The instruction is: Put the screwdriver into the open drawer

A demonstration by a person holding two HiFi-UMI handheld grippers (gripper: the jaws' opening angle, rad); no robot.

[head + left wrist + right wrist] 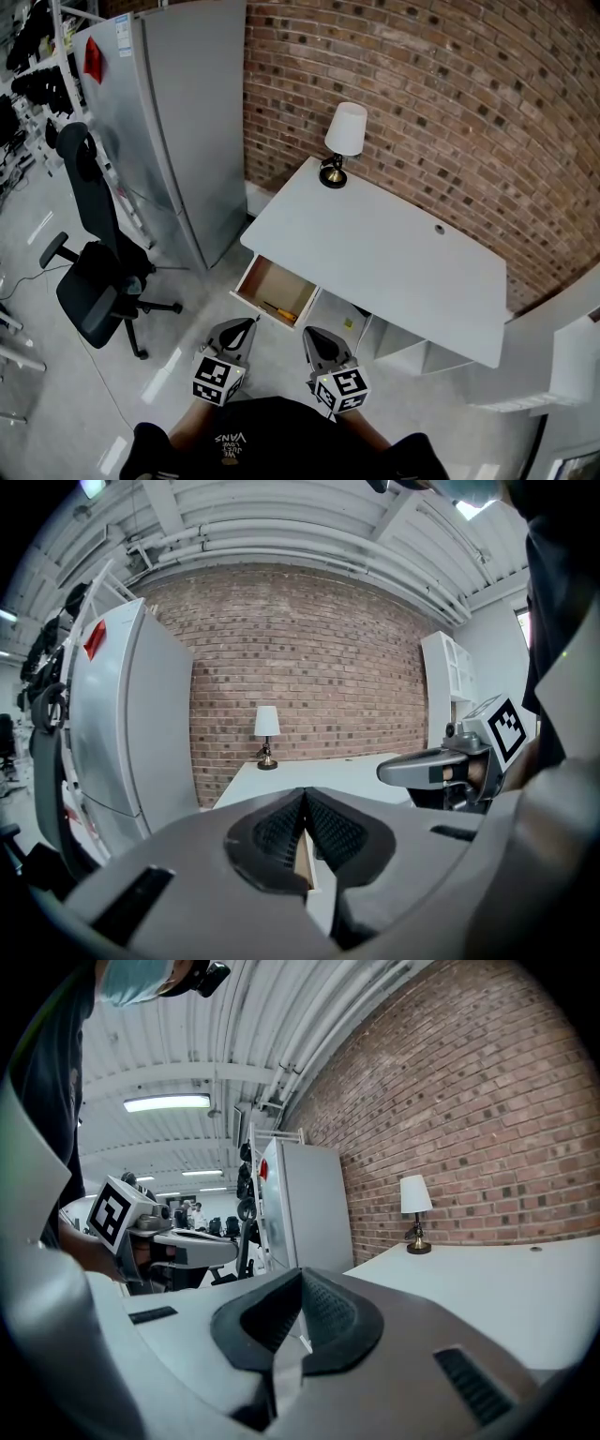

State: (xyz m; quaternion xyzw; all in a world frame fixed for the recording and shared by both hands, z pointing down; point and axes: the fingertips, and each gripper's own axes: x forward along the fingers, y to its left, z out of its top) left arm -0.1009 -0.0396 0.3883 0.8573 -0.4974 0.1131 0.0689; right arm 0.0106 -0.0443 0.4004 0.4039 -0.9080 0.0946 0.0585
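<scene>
The drawer [260, 278] of the white desk [394, 253] stands pulled out, its wooden inside showing. A screwdriver [279, 310] with a yellow-orange handle lies inside it, near the front right corner. My left gripper [247, 325] hovers just in front of the drawer, shut and holding nothing. My right gripper [310, 334] is beside it to the right, also shut and holding nothing. In the left gripper view the left gripper [305, 795] has its pads together, and the right gripper [439, 767] shows at the right. In the right gripper view the right gripper [301, 1275] is likewise closed.
A small lamp [343, 141] stands at the desk's far left corner against the brick wall. A tall grey fridge [178, 112] is left of the desk, with a black office chair [98, 272] in front of it. A white cabinet [572, 347] is at the right.
</scene>
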